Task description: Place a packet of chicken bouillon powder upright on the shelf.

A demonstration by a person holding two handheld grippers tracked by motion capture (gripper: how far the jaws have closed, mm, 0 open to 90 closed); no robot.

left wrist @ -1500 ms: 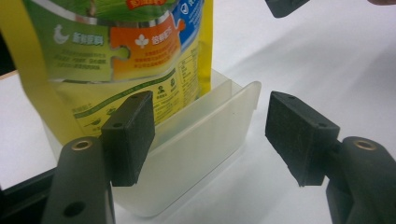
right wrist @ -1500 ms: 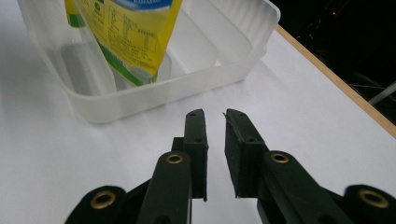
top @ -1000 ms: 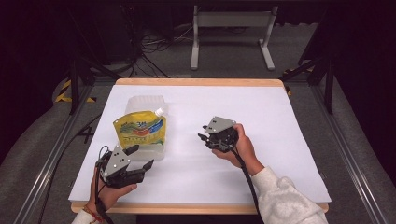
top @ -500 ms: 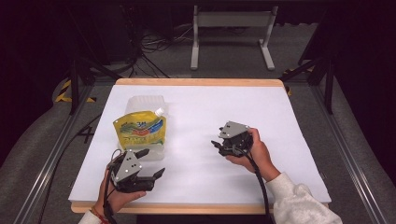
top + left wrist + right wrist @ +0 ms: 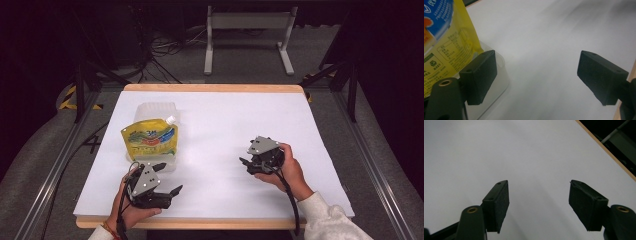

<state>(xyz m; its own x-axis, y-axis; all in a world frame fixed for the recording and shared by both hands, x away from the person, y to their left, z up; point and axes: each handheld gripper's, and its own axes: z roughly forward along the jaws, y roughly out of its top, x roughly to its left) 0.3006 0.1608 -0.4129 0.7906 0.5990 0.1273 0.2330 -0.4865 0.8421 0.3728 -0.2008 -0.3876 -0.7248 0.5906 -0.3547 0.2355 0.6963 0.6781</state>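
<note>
The yellow spouted pouch (image 5: 149, 140) lies in a clear plastic tub (image 5: 152, 111), just beyond the left gripper (image 5: 167, 177), while the right gripper (image 5: 245, 165) hovers well apart from the tub, both with jaws just opening, nothing between them.

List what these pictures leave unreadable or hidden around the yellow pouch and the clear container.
- Yellow pouch: in the high view its print is too small to read; in the left gripper view the top and left edges cut it off.
- Clear container: in the high view the pouch covers its inside; any other contents cannot be told.
- Left gripper: in its own view one jaw hides part of the container's rim.
</note>
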